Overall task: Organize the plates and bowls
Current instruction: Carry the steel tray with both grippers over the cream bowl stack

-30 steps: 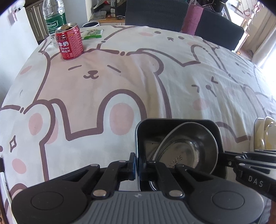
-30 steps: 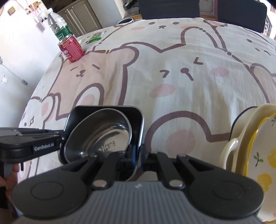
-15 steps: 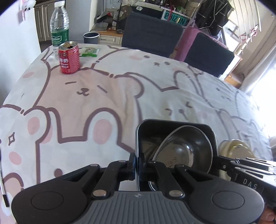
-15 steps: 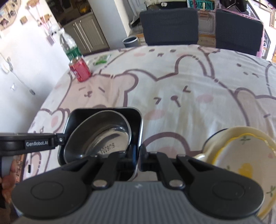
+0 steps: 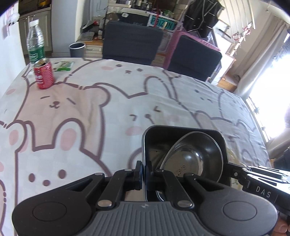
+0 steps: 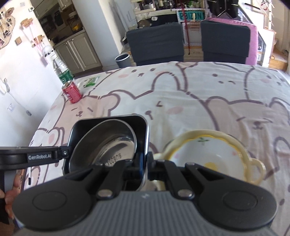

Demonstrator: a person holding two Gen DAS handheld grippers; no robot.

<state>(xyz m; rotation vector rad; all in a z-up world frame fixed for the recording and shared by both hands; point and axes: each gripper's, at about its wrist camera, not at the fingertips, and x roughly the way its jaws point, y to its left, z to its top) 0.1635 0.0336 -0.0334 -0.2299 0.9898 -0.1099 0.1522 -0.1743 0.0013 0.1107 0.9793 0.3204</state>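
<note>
Fingers [image 5: 139, 177] of both grippers clamped on opposite walls of black square tray [image 5: 183, 130], steel bowl [image 5: 192, 156] tilted inside.

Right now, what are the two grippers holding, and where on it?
Both hold the black square tray with the steel bowl inside: left gripper clamps its left rim, right gripper its right rim.

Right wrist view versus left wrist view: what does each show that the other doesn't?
Only the right wrist view shows the cream bowl with yellow trim clearly, plus wall decorations. Only the left wrist view shows the bright window and a hanging dark jacket. Both show the black square tray holding a tilted steel bowl, each tool clamped on an opposite tray wall, the red can and the water bottle.
</note>
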